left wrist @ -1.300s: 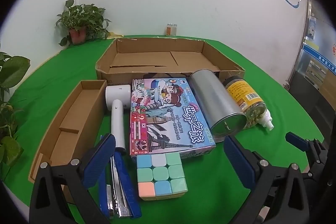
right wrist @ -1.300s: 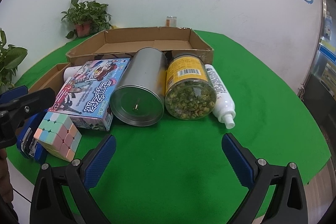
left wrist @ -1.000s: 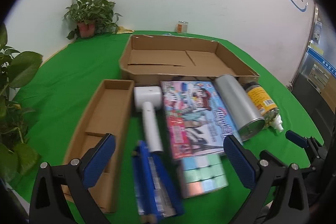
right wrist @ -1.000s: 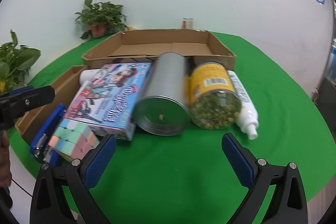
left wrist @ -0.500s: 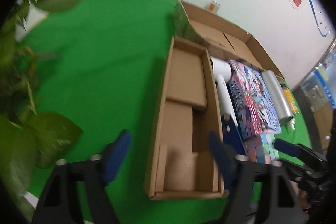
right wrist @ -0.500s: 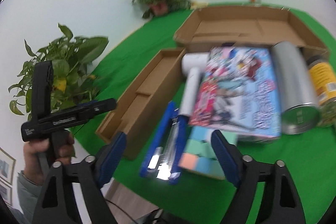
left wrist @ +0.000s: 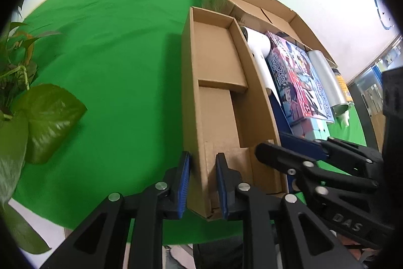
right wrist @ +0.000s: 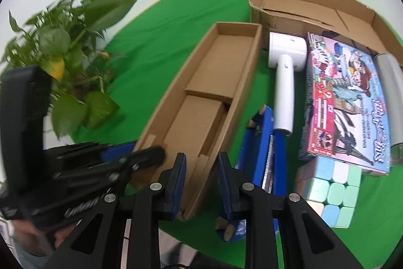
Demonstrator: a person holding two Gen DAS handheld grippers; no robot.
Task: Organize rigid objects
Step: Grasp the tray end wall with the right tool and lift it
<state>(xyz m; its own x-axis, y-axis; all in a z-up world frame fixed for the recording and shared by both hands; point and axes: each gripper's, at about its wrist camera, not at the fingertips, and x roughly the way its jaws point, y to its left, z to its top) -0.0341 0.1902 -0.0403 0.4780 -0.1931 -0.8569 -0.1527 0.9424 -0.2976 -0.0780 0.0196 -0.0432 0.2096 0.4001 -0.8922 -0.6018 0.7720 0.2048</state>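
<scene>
Cardboard is what both tools have just closed on: the left gripper (left wrist: 201, 183) clamps the left long wall and the right gripper (right wrist: 201, 183) the right long wall, both at the near end of the long, narrow, open-topped brown cardboard tray (left wrist: 219, 72) on the green table (left wrist: 121, 62) beside the large brown cardboard box (right wrist: 312, 4). Empty, it should be light and fairly stiff, though thin walls may flex or twist, so gripping low near the corners seems safest. Legible writing: "DAS" on the right tool's arm, and large Chinese characters I cannot read on the colourful flat game box (right wrist: 347, 102).
</scene>
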